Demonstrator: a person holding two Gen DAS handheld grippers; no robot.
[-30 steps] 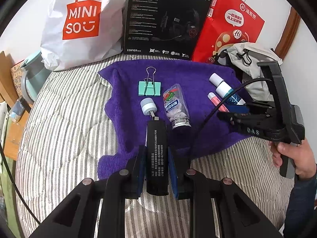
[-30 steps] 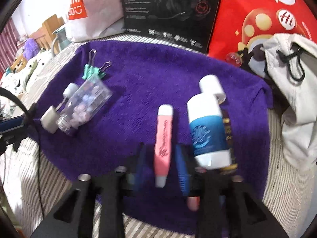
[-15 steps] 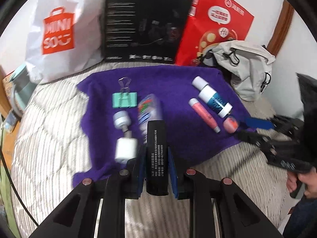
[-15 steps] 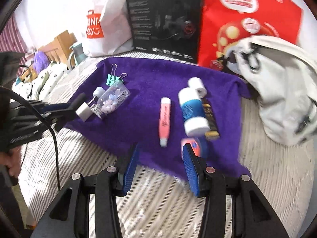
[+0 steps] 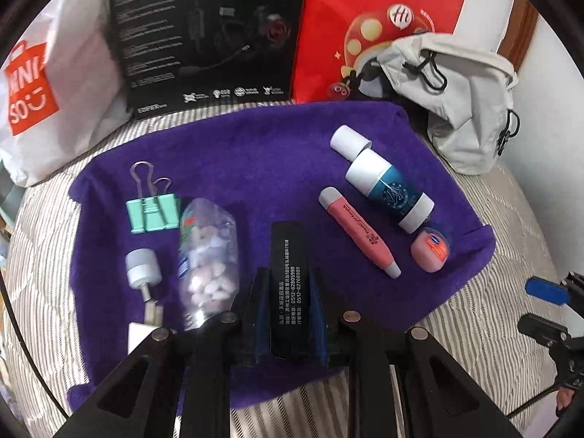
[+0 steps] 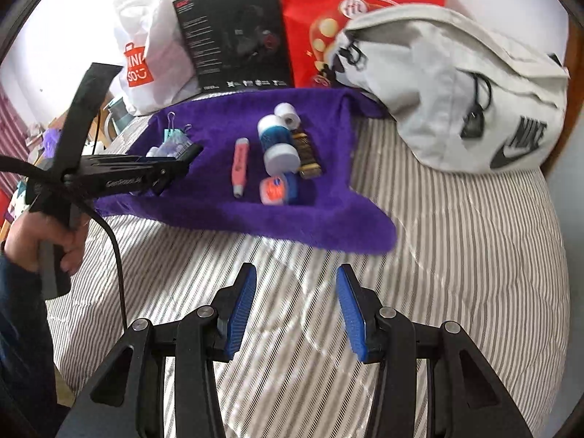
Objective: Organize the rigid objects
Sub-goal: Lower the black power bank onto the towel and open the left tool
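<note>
Left hand-held gripper (image 5: 288, 310) clenched on black printed stick (image 5: 288, 273), held over purple towel (image 5: 255, 153) on the bed | right hand-held gripper (image 6: 295, 314) released, empty, over striped bedding (image 6: 456, 255) | Risk: stick, gripped low, may pivot or drop onto candy bottle (image 5: 208, 255) or pink tube (image 5: 357, 233), scattering the rows.

Bright even light, slight motion blur, fisheye-warped dark edges.
</note>
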